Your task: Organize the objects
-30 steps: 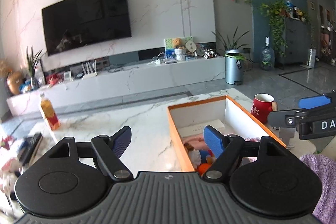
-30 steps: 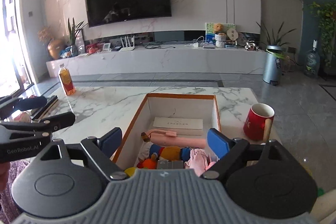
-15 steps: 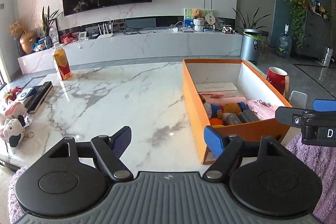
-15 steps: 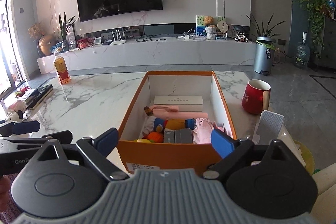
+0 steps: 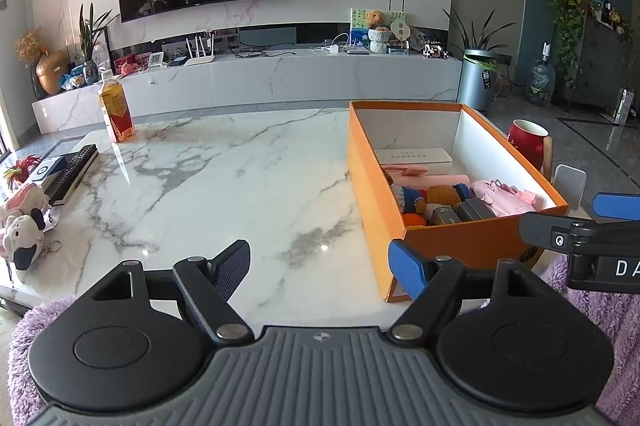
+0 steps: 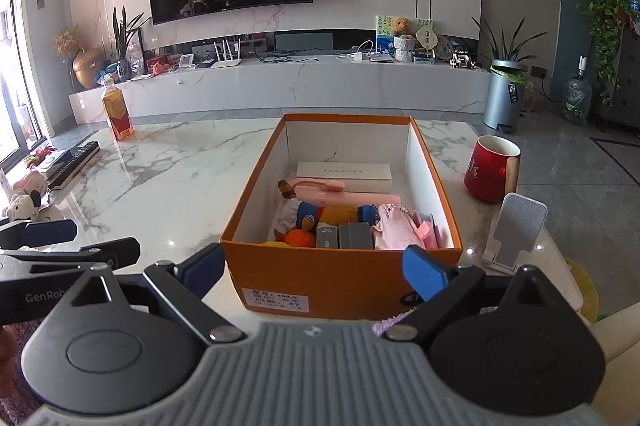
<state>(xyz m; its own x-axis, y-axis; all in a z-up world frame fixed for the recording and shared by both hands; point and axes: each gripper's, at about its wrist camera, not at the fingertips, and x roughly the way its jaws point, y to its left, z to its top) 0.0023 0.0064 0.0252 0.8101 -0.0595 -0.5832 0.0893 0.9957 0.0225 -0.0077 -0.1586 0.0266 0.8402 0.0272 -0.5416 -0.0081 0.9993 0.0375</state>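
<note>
You are holding two hand-held grippers, both spread with nothing between their pads: the left hand-held gripper [image 5: 318,266] over the counter's [image 5: 224,178] near edge, the right hand-held gripper [image 6: 314,268] just before the near end of the one orange box [image 6: 340,282]. The box is sitting toward the counter's right side. Inside it you are looking at one white case [image 6: 343,170] at the far end, one pink stick-like thing [image 6: 340,192], one soft doll [image 6: 320,216], two grey blocks [image 6: 346,236] and some pink cloth [image 6: 394,228]; the pile is overlapping, so the count there is uncertain. One red mug [image 6: 490,168] and one white stand [image 6: 514,228] are standing along the right edge. One bottle [image 5: 116,112] is at the far left corner. One remote [image 5: 72,172] and two plush toys [image 5: 22,226] are lying along the left edge, partly cut off.
</note>
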